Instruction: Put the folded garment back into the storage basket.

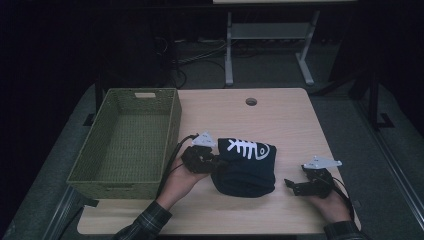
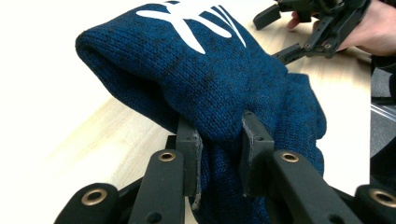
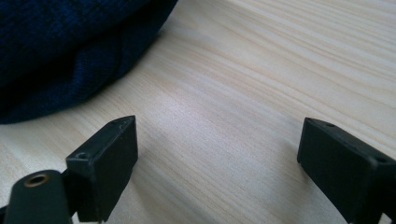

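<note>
You have one dark blue knitted garment [image 1: 246, 170] in front of you, a soft, thick, folded bundle with a ribbed weave and a white fish-skeleton print on its upper face. It lies on the pale wood-grain tabletop [image 1: 280, 120] near the front edge, between your two hands and just right of the basket [image 1: 126, 142]. That single basket is a rectangular, olive-green woven one with straight walls and a slot handle in its far end.

Your left tongs [image 2: 219, 140] have pinched a fold at the garment's left edge, the two black pads pressing into the knit from either side, and that edge is raised off the tabletop. Your right tongs [image 3: 215, 154] stand wide apart over bare wood with nothing between them, just beside the garment's right edge. Each gripper carries one grey three-cornered plate [image 1: 204, 139].
</note>
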A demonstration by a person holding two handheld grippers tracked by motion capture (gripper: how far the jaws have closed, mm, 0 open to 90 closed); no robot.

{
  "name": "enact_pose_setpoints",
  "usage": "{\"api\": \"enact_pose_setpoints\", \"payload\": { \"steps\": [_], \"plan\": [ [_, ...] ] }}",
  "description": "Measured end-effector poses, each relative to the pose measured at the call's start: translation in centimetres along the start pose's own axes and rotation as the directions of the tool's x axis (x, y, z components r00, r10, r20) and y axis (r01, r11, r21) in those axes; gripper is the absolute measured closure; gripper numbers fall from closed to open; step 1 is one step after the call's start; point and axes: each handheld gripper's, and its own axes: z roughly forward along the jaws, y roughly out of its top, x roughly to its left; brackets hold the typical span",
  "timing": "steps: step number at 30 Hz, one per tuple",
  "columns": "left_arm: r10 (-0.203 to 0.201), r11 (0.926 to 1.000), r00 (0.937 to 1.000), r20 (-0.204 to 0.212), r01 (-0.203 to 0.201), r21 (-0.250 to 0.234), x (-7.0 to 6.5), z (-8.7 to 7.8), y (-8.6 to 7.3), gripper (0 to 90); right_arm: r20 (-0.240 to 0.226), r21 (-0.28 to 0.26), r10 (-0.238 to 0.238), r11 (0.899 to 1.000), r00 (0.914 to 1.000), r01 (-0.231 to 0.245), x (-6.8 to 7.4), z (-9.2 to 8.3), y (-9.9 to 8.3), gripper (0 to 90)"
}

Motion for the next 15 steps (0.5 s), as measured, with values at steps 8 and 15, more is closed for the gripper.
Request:
{"api": "enact_pose_setpoints", "payload": {
  "steps": [8,15],
  "plan": [
    [0.03,0.9992,0.9992,0.028,-0.03,-0.026,0.4,-1.3,1.3,73.3,0.017,0.004,0.016,1.0,0.9997,-0.016,0.1,0.0,0.0,10.2],
    [0.039,0.9964,0.9985,0.037,-0.036,-0.077,0.9,-3.3,1.9,73.3,0.029,0.001,0.024,1.0,0.9993,-0.024,0.2,-0.1,-0.1,10.2]
  ]
}}
